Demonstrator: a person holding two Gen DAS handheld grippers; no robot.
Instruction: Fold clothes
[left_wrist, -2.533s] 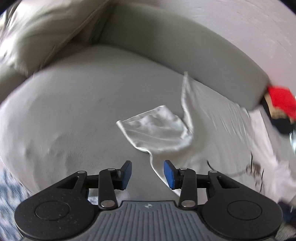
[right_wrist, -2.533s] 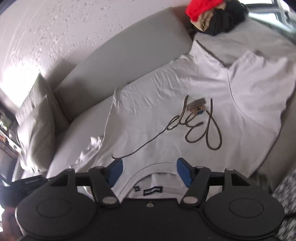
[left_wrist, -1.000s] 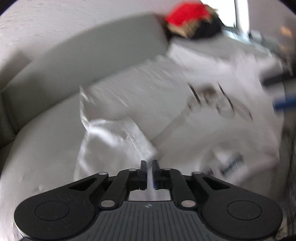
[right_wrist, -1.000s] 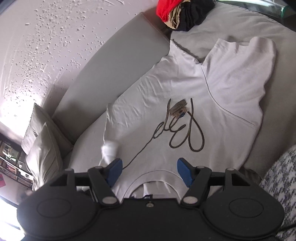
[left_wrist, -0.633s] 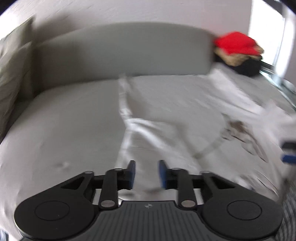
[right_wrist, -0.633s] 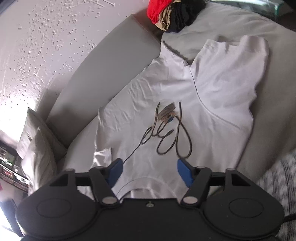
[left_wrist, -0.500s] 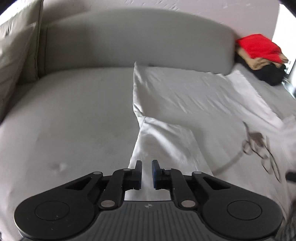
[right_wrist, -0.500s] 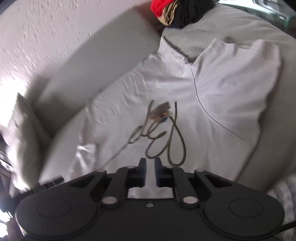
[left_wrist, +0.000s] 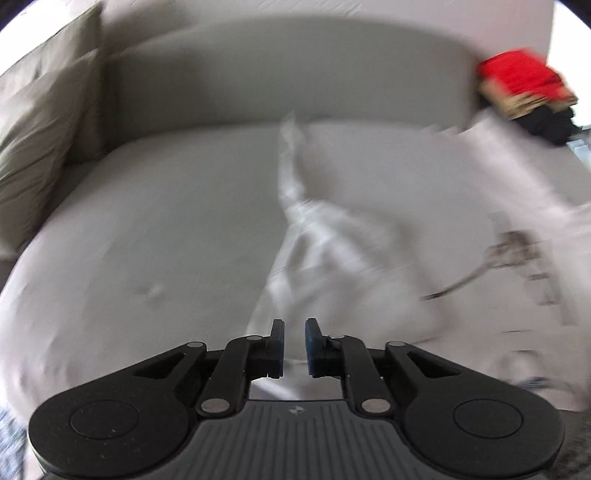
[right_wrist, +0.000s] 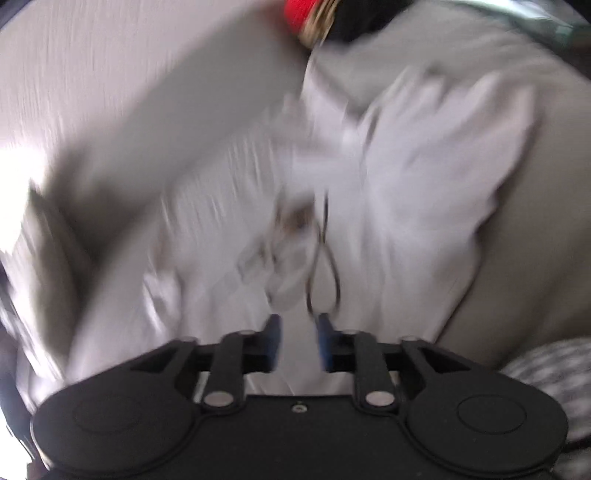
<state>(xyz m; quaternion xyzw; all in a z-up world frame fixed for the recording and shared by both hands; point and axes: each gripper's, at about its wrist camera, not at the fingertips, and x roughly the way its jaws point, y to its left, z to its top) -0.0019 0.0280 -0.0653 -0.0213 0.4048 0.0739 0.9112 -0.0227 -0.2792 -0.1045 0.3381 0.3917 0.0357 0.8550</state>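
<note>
While the white shirt (left_wrist: 388, 229) lies spread on the grey sofa (left_wrist: 147, 221), the left gripper (left_wrist: 294, 343) hangs over its near sleeve and the right gripper (right_wrist: 298, 341) over its middle. Both are a little open and hold nothing.

Grey sofa (left_wrist: 155, 206) w/ cushions (left_wrist: 40, 122), textured wall (right_wrist: 92, 62), prob. sunlit.

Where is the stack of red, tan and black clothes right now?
The stack of clothes sits at the far right end of the sofa, against the backrest, beyond the white T-shirt; it shows upper right in the left wrist view, top centre in the right.
</note>
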